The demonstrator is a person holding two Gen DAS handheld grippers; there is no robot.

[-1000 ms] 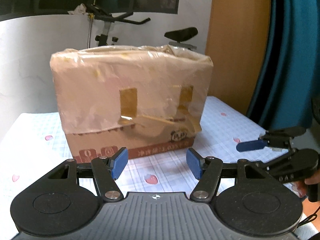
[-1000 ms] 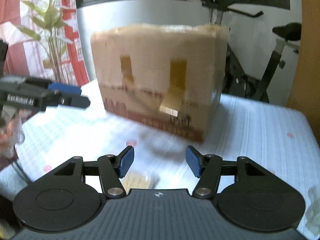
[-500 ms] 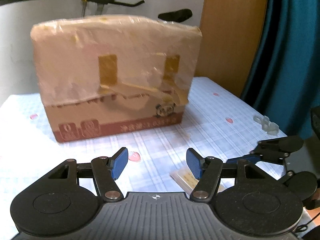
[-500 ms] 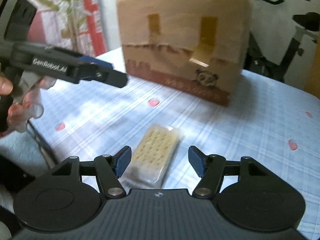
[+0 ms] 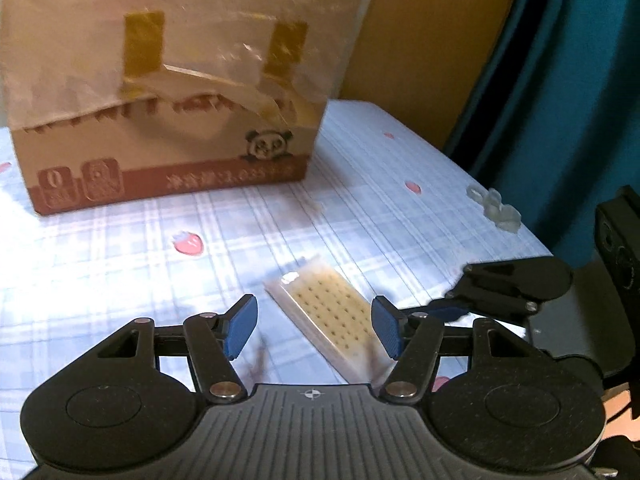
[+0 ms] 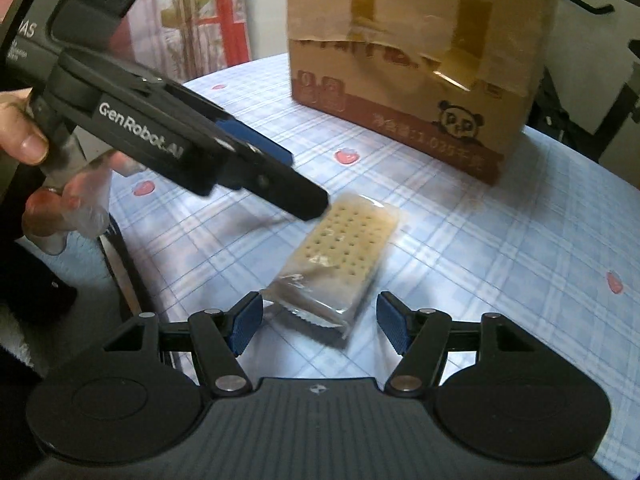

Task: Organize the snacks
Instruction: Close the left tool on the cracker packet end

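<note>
A clear-wrapped packet of pale dotted crackers (image 5: pixel 332 320) lies flat on the blue checked tablecloth (image 5: pixel 120 264). My left gripper (image 5: pixel 314 326) hovers over it, open, with the packet under the gap near the right pad and no pad touching it. In the right wrist view the same packet (image 6: pixel 344 252) lies just ahead of my open right gripper (image 6: pixel 320 326), its near end between the blue pads. The left gripper (image 6: pixel 296 188) reaches in from the upper left, its tip over the packet's far end. The right gripper (image 5: pixel 500 288) shows at the right edge of the left wrist view.
A tall cardboard box (image 5: pixel 172 92) with plastic film and tape stands at the back of the table, also seen as the box (image 6: pixel 420 60) with a panda mark. A small clear plastic piece (image 5: pixel 496 208) lies near the table's right edge. A hand (image 6: pixel 36 148) holds the left gripper.
Both grippers have sunk and tipped down toward the table. The cracker packet, out of the left view a second ago, now lies between the fingers of both; the box has slid up in both views.
</note>
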